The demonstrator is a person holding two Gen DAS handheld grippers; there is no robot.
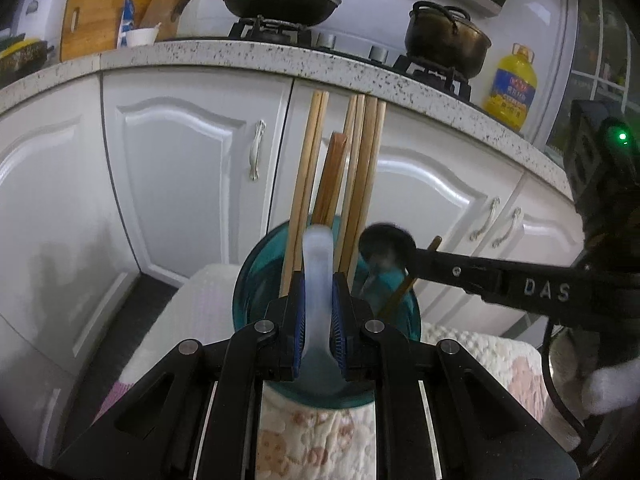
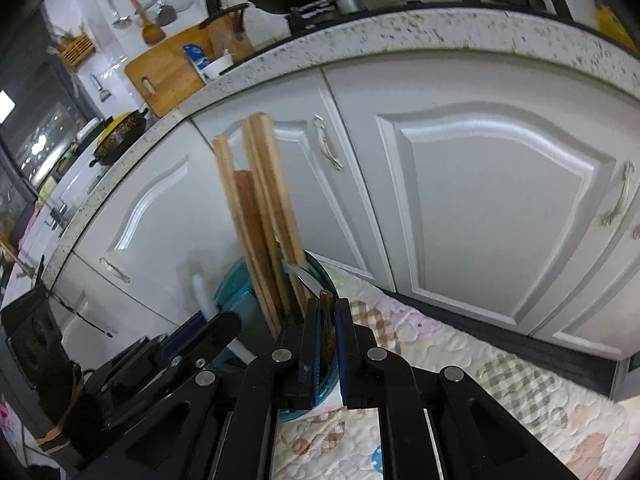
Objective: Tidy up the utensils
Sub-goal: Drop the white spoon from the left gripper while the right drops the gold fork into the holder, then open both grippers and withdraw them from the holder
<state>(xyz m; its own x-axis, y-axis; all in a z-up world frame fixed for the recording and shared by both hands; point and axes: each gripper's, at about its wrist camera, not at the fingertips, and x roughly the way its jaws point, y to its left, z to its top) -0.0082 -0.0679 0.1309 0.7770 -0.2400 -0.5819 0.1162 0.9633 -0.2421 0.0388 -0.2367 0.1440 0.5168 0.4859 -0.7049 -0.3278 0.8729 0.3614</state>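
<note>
A teal cup [image 1: 256, 276] stands on a quilted cloth and holds several wooden chopsticks [image 1: 308, 168] and a wooden spatula [image 1: 332, 176]. My left gripper [image 1: 318, 292] is shut on a white spoon handle [image 1: 318, 264] at the cup's near rim. My right gripper [image 2: 327, 316] is shut on a brown wooden utensil handle [image 2: 326, 320] that reaches into the cup [image 2: 232, 292]. In the left wrist view the right gripper's finger [image 1: 460, 270] comes from the right, over the cup. A dark metal spoon bowl [image 1: 386, 242] shows at its tip. The chopsticks [image 2: 256, 216] rise from the cup in the right wrist view.
White cabinet doors [image 1: 180, 184] stand close behind the cup under a speckled counter [image 1: 240, 54]. On the counter are a wok [image 1: 280, 0], a pot [image 1: 446, 38], an oil bottle [image 1: 510, 84] and a cutting board [image 1: 100, 16]. The quilted cloth [image 2: 480, 368] covers the surface below.
</note>
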